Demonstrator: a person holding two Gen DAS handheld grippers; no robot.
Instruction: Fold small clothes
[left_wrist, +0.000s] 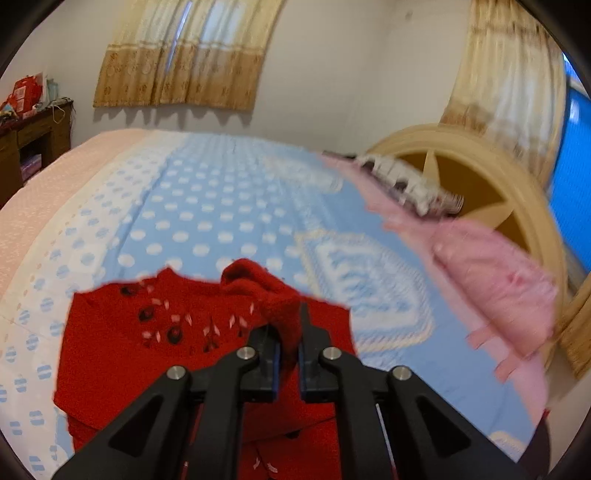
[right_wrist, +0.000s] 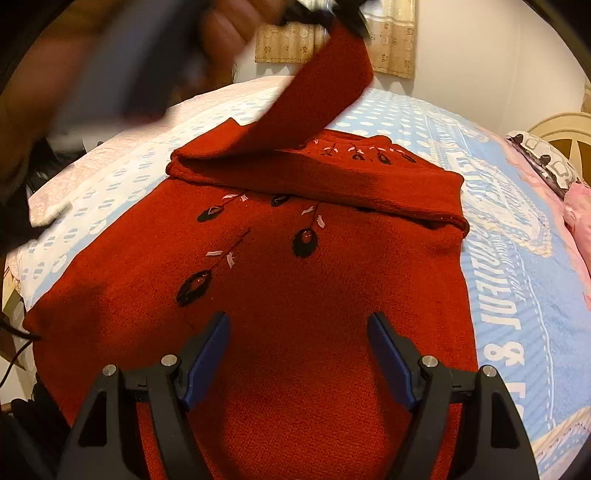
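Clamped nearly shut, the left gripper (left_wrist: 286, 334) pinches a red woolly sleeve (left_wrist: 275, 295) and holds it lifted over the red knitted sweater with black and pink embroidered flowers (right_wrist: 295, 277), which lies on the blue polka-dot bedspread (left_wrist: 207, 206); the right gripper (right_wrist: 298, 363) hovers above the sweater's lower body, jaws wide, holding nothing; the sleeve-folding step looks to be in hand; next, probably, lay the sleeve across the chest and let go; bare bedspread lies beyond the sweater; a pink fringed blanket (left_wrist: 491, 269) crowds the right edge.
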